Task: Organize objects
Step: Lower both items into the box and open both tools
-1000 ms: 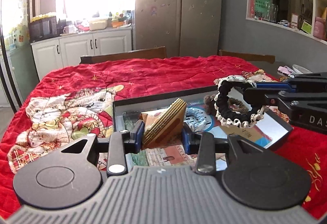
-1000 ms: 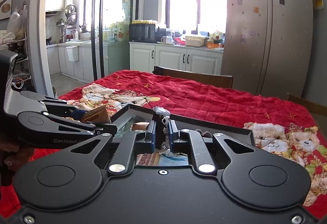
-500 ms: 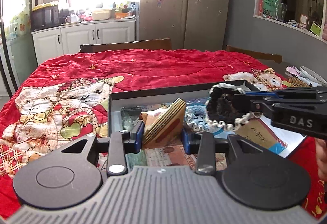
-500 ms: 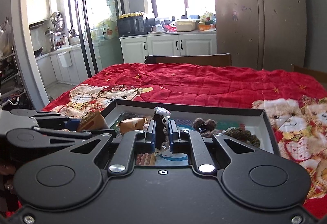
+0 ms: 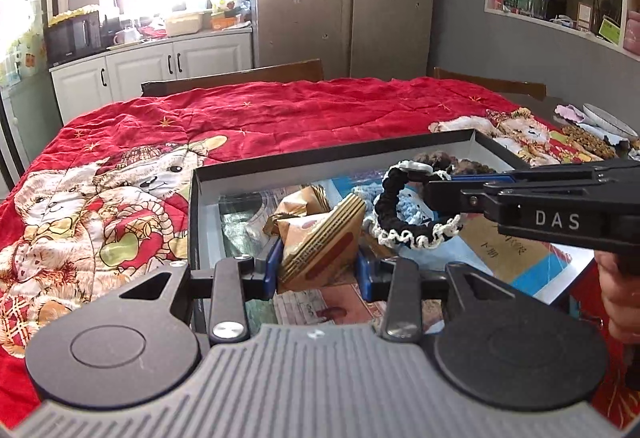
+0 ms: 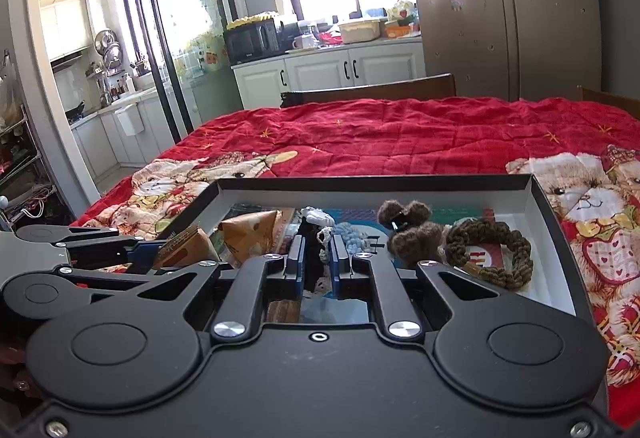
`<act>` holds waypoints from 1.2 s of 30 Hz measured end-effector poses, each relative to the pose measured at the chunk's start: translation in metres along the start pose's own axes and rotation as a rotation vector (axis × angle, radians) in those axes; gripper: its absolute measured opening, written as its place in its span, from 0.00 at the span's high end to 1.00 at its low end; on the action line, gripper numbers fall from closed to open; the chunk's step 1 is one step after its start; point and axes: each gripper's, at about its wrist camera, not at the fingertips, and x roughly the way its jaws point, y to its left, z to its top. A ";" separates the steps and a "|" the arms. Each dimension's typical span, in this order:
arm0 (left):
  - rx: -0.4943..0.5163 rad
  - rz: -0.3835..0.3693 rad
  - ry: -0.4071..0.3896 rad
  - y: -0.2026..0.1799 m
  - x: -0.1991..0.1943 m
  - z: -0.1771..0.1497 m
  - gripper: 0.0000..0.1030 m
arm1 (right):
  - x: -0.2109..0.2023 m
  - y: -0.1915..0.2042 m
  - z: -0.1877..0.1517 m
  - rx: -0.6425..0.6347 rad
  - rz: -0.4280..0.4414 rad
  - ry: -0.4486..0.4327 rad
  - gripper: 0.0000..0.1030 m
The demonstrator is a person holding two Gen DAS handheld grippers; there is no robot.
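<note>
1. Kitchen and dining room with white cabinets, a tall grey fridge and a bright window; in front, a surface (image 5: 304, 110) covered by a red quilt printed with teddy bears.
2. On the quilt lies a shallow black-rimmed box (image 6: 556, 234), its floor lined with printed paper.
3. Already lying in the box: a brown paper-wrapped packet (image 6: 248, 234), a light blue crocheted piece (image 6: 354, 238), a fuzzy brown hair clip (image 6: 408, 230) and an olive-brown braided ring (image 6: 492, 250) at the right side.
4. The left gripper (image 5: 318, 262) hangs over the near left part of the box, its jaws pinching a wedge-shaped packet (image 5: 320, 238) in tan and red wrapping. Whether the packet rests on the box floor cannot be told.
5. The right gripper (image 6: 316, 258) hangs over the middle of the box, its jaws pressed nearly together on a black scrunchie (image 5: 412, 210) with a white lace edge, which dangles just above the blue piece.
6. By the look of it, the sorting is well along: four things are in, and two are held over the box, not yet let go.
7. Some small items (image 5: 588, 142) sit outside the box at the far right edge of the surface; whether they belong to the task cannot be told.
</note>
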 end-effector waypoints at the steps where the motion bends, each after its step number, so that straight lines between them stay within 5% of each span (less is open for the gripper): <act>1: 0.000 -0.001 0.002 0.000 0.001 0.000 0.59 | 0.001 -0.001 0.000 0.004 -0.001 0.004 0.88; 36: 0.039 0.002 0.038 -0.005 0.013 -0.006 0.54 | 0.027 -0.007 -0.012 0.013 -0.011 0.119 0.87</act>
